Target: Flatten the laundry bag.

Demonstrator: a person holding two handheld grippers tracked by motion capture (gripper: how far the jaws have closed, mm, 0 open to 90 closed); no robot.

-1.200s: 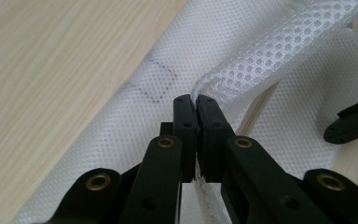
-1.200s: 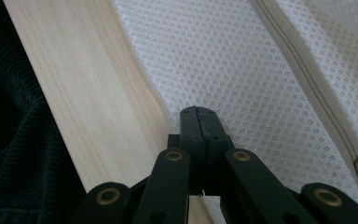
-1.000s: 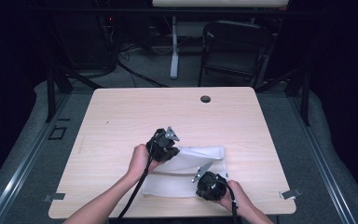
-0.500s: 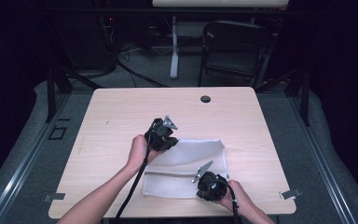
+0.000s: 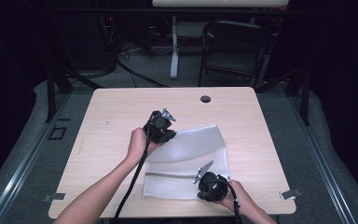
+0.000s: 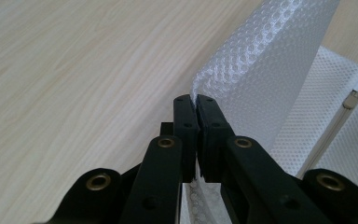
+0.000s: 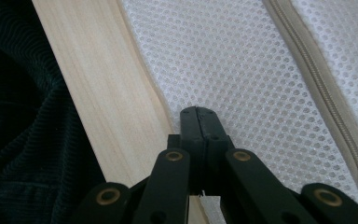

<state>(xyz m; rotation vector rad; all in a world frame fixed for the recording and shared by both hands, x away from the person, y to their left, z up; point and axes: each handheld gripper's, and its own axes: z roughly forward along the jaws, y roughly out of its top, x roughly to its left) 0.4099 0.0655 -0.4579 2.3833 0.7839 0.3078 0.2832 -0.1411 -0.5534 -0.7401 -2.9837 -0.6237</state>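
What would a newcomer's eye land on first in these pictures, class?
A white mesh bag lies on the near right of the wooden table. The left gripper pinches its far left corner and lifts it. The right gripper, closed, presses down on its near edge beside the zipper.

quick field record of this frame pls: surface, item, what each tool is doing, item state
surface: light wood table with a dark round grommet near its far edge
item: white mesh bag with a beige zipper
left tool: shut on the bag's far-left corner, raised off the table
right tool: shut on the bag's near edge, by the table's front edge
item state: far part lifted and curved, near part flat on the table
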